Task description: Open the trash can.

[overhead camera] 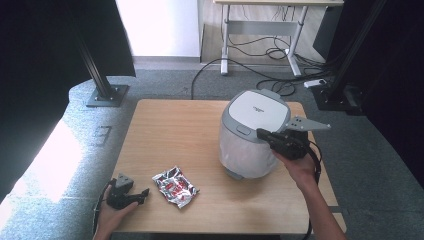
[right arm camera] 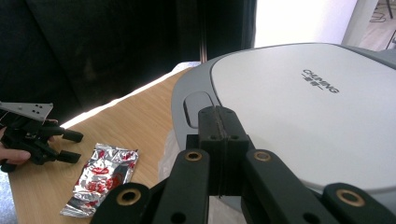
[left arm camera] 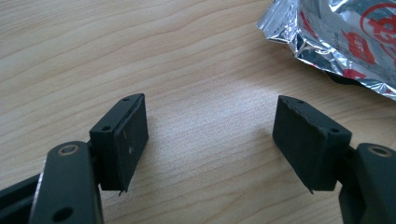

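The right gripper [right arm camera: 218, 122] was clenched, its jaws pressed flat together with nothing between them, poised just above the front edge of the rice cooker [overhead camera: 254, 131] lid, a little short of the oval latch button [right arm camera: 195, 108]. The likeliest trouble, in my judgement, was a glancing push: closed jaws make a narrow tip, and if it came down off-centre it could skid across the smooth lid or shove the whole cooker along the table [overhead camera: 175, 130] rather than spring the latch. The cooker stood upright, its long axis vertical, its latch side turned toward the right gripper. The left gripper [left arm camera: 210, 140] was released, jaws spread wide over bare wood, with the foil packet [left arm camera: 345, 42] just ahead of and beside its far jaw, lying flat and untouched.
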Motion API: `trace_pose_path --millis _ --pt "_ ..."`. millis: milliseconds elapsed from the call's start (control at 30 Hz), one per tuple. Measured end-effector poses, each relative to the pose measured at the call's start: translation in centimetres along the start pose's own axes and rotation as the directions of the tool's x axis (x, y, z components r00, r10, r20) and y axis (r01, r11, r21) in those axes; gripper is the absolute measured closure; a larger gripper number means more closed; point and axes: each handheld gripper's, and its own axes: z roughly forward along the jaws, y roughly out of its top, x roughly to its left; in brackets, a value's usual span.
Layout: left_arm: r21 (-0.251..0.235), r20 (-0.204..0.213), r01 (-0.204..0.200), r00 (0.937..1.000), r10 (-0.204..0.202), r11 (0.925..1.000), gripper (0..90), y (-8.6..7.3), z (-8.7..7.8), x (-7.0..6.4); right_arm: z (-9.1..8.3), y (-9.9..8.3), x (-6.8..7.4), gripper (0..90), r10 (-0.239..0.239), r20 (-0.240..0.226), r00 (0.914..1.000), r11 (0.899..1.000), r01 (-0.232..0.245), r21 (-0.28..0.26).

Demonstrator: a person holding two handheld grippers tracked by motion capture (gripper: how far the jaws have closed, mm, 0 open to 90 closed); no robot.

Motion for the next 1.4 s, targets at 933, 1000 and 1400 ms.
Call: trace_pose_path --millis 933,1000,1400 --pt "0.005 -0.006 -0.021 0.9998 0.021 0.9998 26.1 0.1 0.1 -0.1 3.5 0.9 0.7 88.6 0.014 -0.036 0.9992 1.0 -0.013 0.022" --pt "0.006 -0.007 -0.021 0.9998 0.021 0.9998 26.1 0.1 0.1 -0.1 3.5 0.8 0.6 88.7 0.015 -0.039 0.9991 1.0 -0.014 0.02" --pt "0.007 -0.009 -0.023 0.9997 0.023 0.9997 25.7 0.1 0.1 -0.2 3.5 0.5 0.5 89.2 0.018 -0.056 0.9983 1.0 -0.017 0.01"
